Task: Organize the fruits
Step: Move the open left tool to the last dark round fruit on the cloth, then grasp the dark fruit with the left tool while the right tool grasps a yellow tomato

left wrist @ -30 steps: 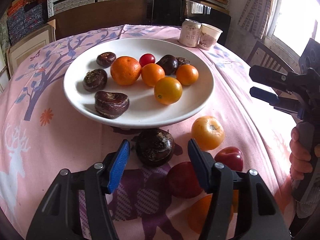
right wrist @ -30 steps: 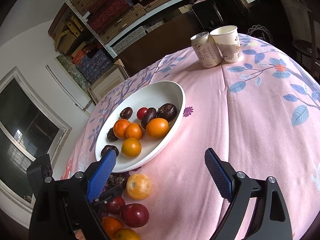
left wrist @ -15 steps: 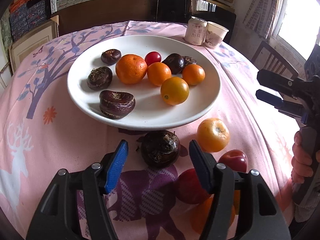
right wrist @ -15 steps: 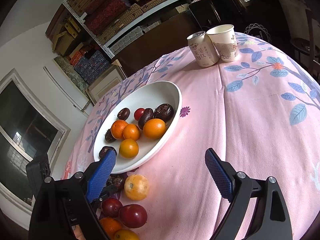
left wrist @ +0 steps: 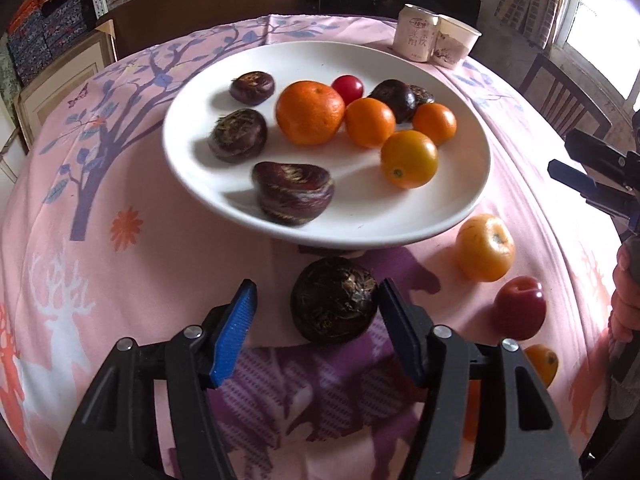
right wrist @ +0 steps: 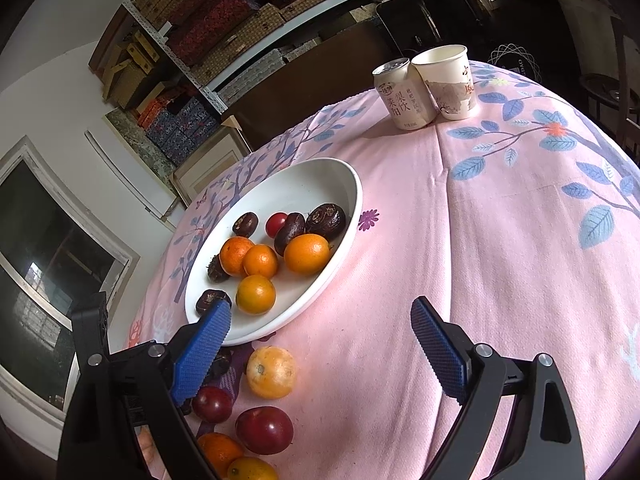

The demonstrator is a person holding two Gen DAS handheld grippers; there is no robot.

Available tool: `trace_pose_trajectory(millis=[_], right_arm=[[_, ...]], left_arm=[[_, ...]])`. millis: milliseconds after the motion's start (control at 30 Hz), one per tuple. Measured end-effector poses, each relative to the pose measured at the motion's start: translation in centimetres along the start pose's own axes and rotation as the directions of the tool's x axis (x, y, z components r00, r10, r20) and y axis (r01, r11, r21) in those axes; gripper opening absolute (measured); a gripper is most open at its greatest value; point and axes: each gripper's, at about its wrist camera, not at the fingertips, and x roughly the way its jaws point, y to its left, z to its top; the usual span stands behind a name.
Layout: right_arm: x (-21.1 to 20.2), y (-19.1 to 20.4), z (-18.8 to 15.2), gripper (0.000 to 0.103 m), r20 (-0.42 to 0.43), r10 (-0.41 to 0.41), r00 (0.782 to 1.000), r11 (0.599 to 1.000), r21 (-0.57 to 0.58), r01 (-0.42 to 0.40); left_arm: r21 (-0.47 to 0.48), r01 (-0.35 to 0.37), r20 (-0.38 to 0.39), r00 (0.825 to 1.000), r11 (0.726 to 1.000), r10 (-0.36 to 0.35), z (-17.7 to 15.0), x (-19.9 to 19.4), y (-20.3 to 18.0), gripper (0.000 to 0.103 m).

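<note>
A dark water chestnut [left wrist: 334, 300] lies on the pink cloth just in front of the white plate [left wrist: 192, 184]. My left gripper [left wrist: 317, 308] is open around it, right pad close to it, left pad well apart. The plate [right wrist: 304, 184] holds several oranges, dark water chestnuts and a red cherry tomato [left wrist: 348, 86]. A pale orange [left wrist: 484, 248], a red plum [left wrist: 518, 308] and a small orange [left wrist: 542, 362] lie loose on the cloth to the right. My right gripper [right wrist: 320, 332] is open over bare cloth, with nothing between its fingers.
A drink can [left wrist: 416, 38] and a paper cup [left wrist: 454, 46] stand together at the table's far side. A wooden chair [left wrist: 560, 100] is beyond the right edge. A hand [left wrist: 628, 292] holds the right gripper's handle. Shelves with boxes line the back wall.
My left gripper has moved in over the loose water chestnut, which now sits further between its jaws, and the jaws stand slightly wider. The right gripper has stayed put.
</note>
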Motion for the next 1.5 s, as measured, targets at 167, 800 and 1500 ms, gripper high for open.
trace_pose_trajectory(millis=[167,800,1500], right_arm=[[0.2,0.5,-0.3,0.092,-0.007,-0.003,1.0,1.0,-0.031,0.003],[2.3,3.6,-2.9,0.05,-0.198,0.087,0.976,0.979,-0.162,-0.121],[5.0,4.7,-4.4,0.04,-0.254,0.018,0.967,0.97,-0.229,-0.078]], left_arm=[[-0.086,-0.073,0.058,0.995,0.994,0.078,-2.0,-0.5,1.7,0.062],[-0.104,-0.066,0.144,0.986,0.992,0.081,-1.9,-0.5,1.4,0.059],[-0.082,-0.001,0.16,0.987,0.997,0.014,-2.3,-0.9,1.4,0.044]])
